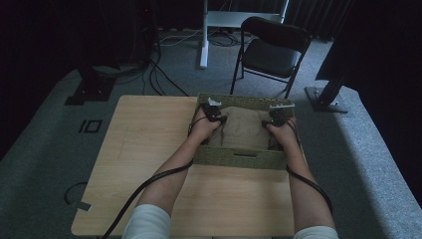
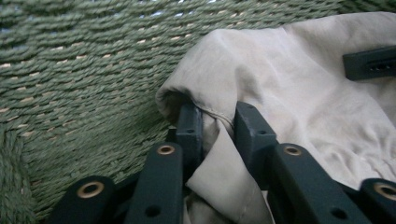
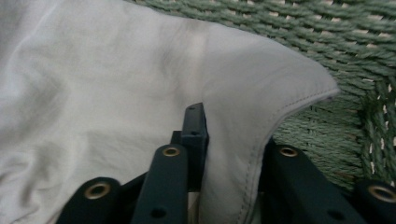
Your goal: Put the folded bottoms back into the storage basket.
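A beige cloth (image 1: 244,130) lies inside a green woven basket (image 1: 234,157) that stands on the wooden surface (image 1: 149,149). The left gripper (image 2: 217,123) has its jaws narrow, with a fold of the cloth between them, near the basket wall. The right gripper (image 3: 233,135) has the hemmed edge of the cloth between its narrow jaws.

White marking reading "10" (image 1: 90,126) stands on the grey floor (image 1: 45,149).
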Demonstrator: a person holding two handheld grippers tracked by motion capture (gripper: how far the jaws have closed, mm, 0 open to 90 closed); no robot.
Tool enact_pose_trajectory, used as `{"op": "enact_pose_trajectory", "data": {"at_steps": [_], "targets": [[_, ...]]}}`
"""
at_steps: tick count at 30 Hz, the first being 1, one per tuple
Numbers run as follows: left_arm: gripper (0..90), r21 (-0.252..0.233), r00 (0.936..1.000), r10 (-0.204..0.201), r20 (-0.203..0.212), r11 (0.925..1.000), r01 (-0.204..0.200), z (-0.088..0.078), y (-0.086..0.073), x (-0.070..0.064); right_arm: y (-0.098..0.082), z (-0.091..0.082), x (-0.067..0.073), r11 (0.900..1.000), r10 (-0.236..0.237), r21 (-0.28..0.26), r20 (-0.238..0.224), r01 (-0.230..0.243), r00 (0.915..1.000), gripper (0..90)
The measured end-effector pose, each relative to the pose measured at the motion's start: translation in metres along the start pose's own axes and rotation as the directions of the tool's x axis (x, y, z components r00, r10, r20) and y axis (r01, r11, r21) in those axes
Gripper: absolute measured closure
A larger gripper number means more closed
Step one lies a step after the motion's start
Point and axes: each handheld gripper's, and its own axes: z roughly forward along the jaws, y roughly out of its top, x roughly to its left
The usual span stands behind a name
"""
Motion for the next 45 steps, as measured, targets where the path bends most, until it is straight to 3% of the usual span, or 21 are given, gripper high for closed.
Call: {"op": "enact_pose_trajectory", "data": {"at_steps": [2, 4, 6, 8, 12, 15, 17, 21, 25, 33, 45], "targets": [[57.9, -0.013, 0.9996, 0.001, -0.029, 0.9999, -0.002, 0.002, -0.001, 0.002, -0.002, 0.002, -0.003, 1.000, 0.013, -0.009, 0.006, -0.013, 0.9999, 61.8], [42.8, -0.031, 0.9982, -0.021, -0.055, 0.9993, 0.020, 0.002, 0.000, 0.003, -0.002, 0.002, -0.004, 0.998, 0.049, -0.029, -0.030, -0.049, 0.9984, 50.0], [34.3, -0.038, 0.9975, -0.023, -0.067, 0.9991, 0.020, 0.002, 0.000, 0.003, -0.001, 0.000, -0.005, 0.996, 0.077, -0.048, -0.049, -0.079, 0.9959, 42.8], [25.7, -0.036, 0.9970, -0.009, -0.077, 0.9993, 0.006, -0.001, 0.003, 0.002, 0.000, -0.001, -0.003, 0.997, 0.063, -0.052, -0.054, -0.065, 0.9966, 35.2], [24.9, -0.005, 0.9992, 0.030, -0.025, 0.9995, -0.030, -0.012, 0.008, -0.007, 0.003, -0.007, -0.002, 0.996, 0.032, -0.085, -0.080, -0.039, 0.9962, 24.9], [25.2, -0.029, 0.9984, 0.054, -0.017, 0.9981, -0.055, -0.024, 0.015, -0.012, 0.005, -0.015, 0.000, 0.994, -0.020, -0.112, -0.067, 0.012, 0.9976, 19.1], [18.5, -0.045, 0.9986, 0.052, -0.007, 0.9976, -0.052, -0.031, 0.020, -0.014, 0.009, -0.023, 0.000, 0.989, -0.027, -0.149, -0.048, 0.019, 0.9985, 17.2], [18.2, -0.075, 0.9992, 0.036, 0.019, 0.9966, -0.034, -0.045, 0.029, -0.018, 0.015, -0.040, 0.002, 0.981, -0.041, -0.191, -0.037, 0.034, 0.9985, 14.3], [18.2, -0.086, 0.9980, 0.058, 0.025, 0.9947, -0.056, -0.057, 0.034, -0.023, 0.019, -0.056, 0.003, 0.975, -0.031, -0.220, -0.019, 0.026, 0.9993, 14.3], [18.2, -0.092, 0.9980, 0.054, 0.034, 0.9945, -0.050, -0.075, 0.032, -0.026, 0.016, -0.081, 0.005, 0.966, -0.040, -0.255, -0.003, 0.038, 0.9992, 14.2], [18.1, -0.154, 0.9972, 0.038, 0.064, 0.9877, -0.027, -0.108, 0.023, -0.032, 0.003, -0.112, 0.002, 0.951, -0.102, -0.288, 0.054, 0.113, 0.9933, 13.6]]}}
